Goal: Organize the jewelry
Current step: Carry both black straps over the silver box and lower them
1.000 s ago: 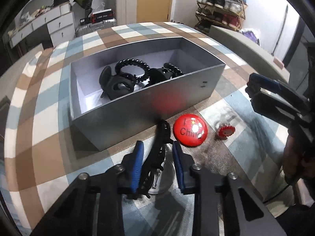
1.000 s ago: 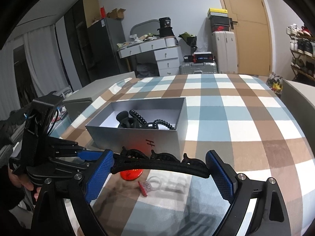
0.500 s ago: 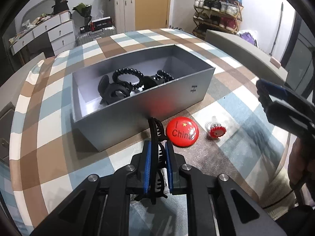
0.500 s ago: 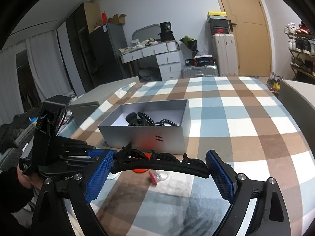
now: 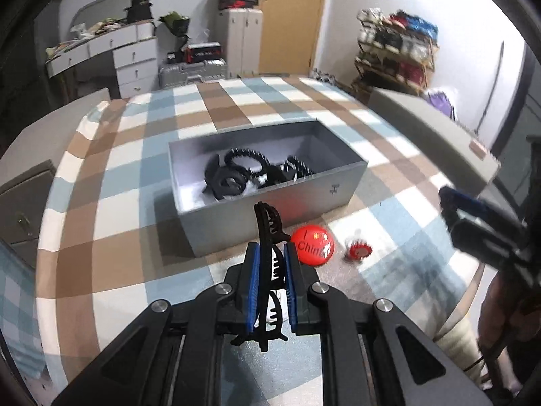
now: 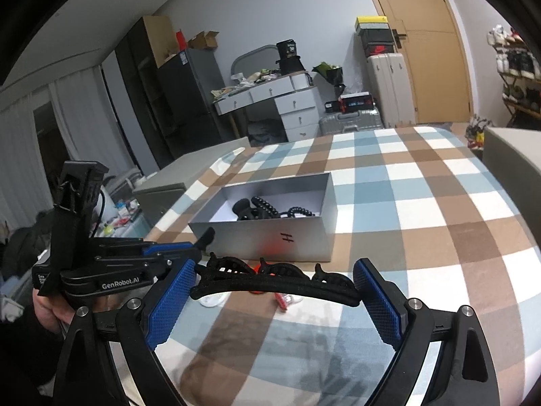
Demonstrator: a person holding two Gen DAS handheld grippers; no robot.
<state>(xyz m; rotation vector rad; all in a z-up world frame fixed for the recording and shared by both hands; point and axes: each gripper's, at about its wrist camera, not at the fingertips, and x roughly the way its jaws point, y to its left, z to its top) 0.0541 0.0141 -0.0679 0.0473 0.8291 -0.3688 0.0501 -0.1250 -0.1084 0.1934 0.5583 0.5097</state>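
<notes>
A grey open box (image 5: 216, 218) on the checked tablecloth holds black hair ties and a black clip (image 5: 230, 181); it also shows in the right wrist view (image 6: 270, 237). My left gripper (image 5: 270, 272) is shut on a black hair claw (image 5: 267, 233) and holds it above the table in front of the box. My right gripper (image 6: 275, 296) is shut lengthwise on a long black hair clip (image 6: 274, 282), held above the table right of the box. A red round badge (image 5: 312, 244) and a small red-and-clear piece (image 5: 358, 251) lie on the cloth by the box.
The round table carries a blue, brown and white checked cloth (image 6: 422, 203). A grey sofa edge (image 5: 429, 128) lies to the right. Drawers, suitcases and a shoe rack stand against the far walls.
My left gripper closed on the black hair claw and lifted it off the table. My right gripper, still holding the long clip, has risen and drawn back a little.
</notes>
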